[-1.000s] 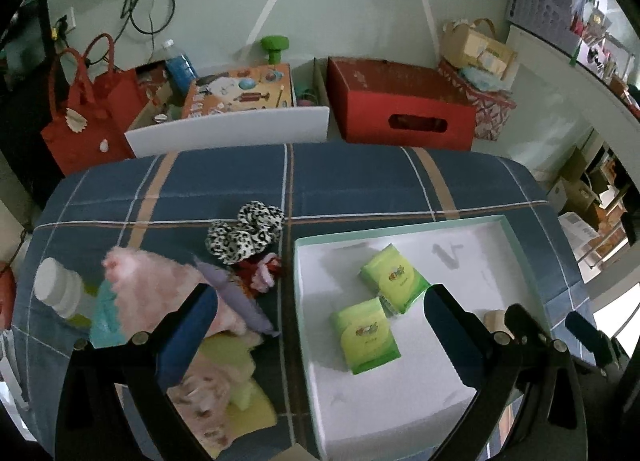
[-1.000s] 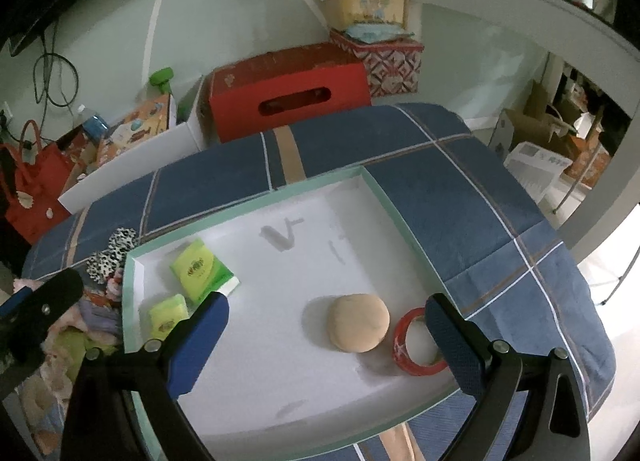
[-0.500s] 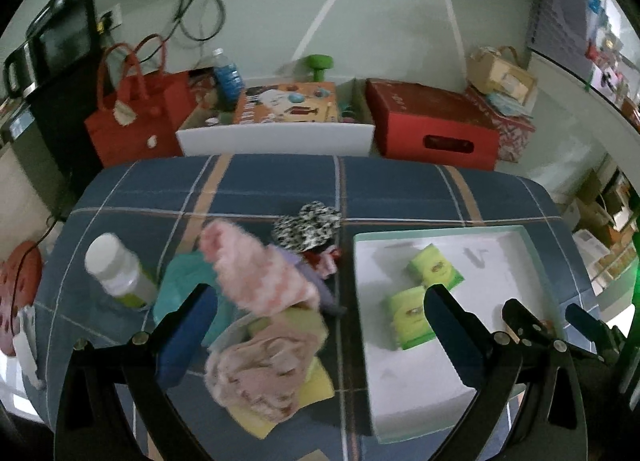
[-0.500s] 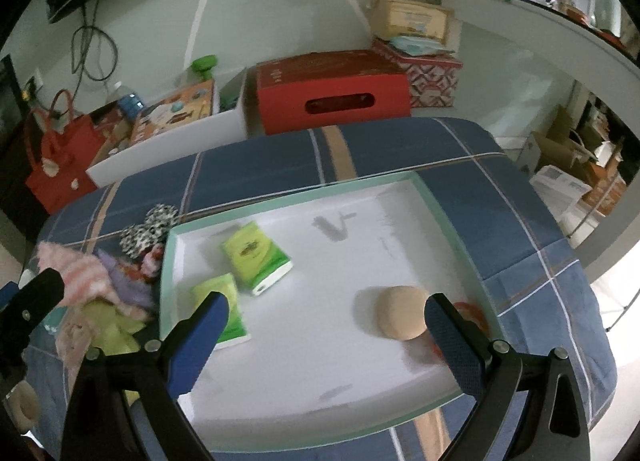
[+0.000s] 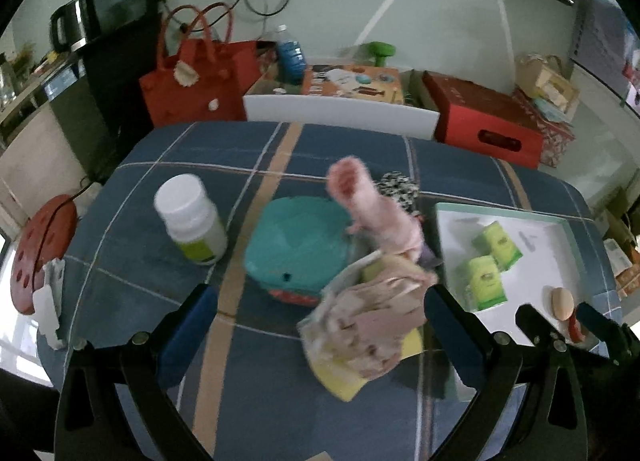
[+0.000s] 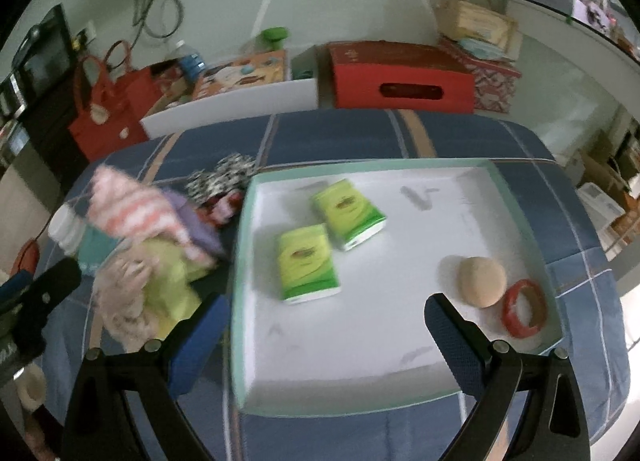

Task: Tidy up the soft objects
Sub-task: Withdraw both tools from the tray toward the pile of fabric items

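A heap of soft things lies on the blue plaid tablecloth: a pink fuzzy sock (image 5: pixel 370 213) (image 6: pixel 128 209), a beige crumpled cloth (image 5: pixel 368 325) (image 6: pixel 124 301) on a yellow cloth (image 5: pixel 340 377), a teal plush (image 5: pixel 296 245) and a leopard-print scrunchie (image 5: pixel 396 189) (image 6: pixel 224 177). Right of the heap, a white tray (image 6: pixel 400 357) (image 5: pixel 452 221) holds two green tissue packs (image 6: pixel 308 261) (image 6: pixel 348 213), a tan ball (image 6: pixel 482 281) and a red tape ring (image 6: pixel 524 313). My left gripper (image 5: pixel 320 333) hangs open above the beige cloth. My right gripper (image 6: pixel 324 341) hangs open over the tray.
A white-capped bottle (image 5: pixel 192 221) stands left of the teal plush. Behind the table sit a red bag (image 5: pixel 196 81), a white bin (image 5: pixel 340 113) and a red box (image 5: pixel 488 125). A red stool (image 5: pixel 36 253) stands at the left.
Both grippers have swung left. The left view now centres on the soft heap rather than the tray, and the teal plush shows fully. Both stay open and empty.
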Motion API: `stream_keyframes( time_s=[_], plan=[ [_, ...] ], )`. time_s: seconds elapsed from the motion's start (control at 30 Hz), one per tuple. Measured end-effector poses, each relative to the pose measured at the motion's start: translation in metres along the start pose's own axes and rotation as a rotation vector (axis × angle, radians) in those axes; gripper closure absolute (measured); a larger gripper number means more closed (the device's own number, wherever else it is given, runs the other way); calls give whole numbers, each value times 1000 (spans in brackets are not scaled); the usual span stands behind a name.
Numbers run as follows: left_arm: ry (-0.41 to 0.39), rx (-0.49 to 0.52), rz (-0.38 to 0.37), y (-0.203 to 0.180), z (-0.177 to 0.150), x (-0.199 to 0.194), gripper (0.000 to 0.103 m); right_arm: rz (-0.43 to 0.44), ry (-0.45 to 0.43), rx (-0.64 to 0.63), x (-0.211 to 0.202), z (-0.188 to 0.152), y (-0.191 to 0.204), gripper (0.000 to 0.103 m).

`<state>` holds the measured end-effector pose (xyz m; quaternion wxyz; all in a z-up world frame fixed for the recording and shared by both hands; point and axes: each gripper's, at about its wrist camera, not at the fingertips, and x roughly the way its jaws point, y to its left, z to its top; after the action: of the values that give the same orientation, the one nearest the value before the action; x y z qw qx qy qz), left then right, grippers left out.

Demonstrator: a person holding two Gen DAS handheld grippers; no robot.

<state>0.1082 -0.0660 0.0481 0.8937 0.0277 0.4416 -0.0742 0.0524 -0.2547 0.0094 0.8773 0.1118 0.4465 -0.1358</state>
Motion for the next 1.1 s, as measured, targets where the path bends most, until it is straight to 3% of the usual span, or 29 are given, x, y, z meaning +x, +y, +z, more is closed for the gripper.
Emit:
stream_keyframes(
  time_s=[0.53,1.1],
  plan=[
    [47,-168,5,75,-22,5,0,64,32,-129,-1,-20,65,3],
    [77,-235,0,98,-26,29,0,149,8,-204,11,-21,108,3]
  ],
)
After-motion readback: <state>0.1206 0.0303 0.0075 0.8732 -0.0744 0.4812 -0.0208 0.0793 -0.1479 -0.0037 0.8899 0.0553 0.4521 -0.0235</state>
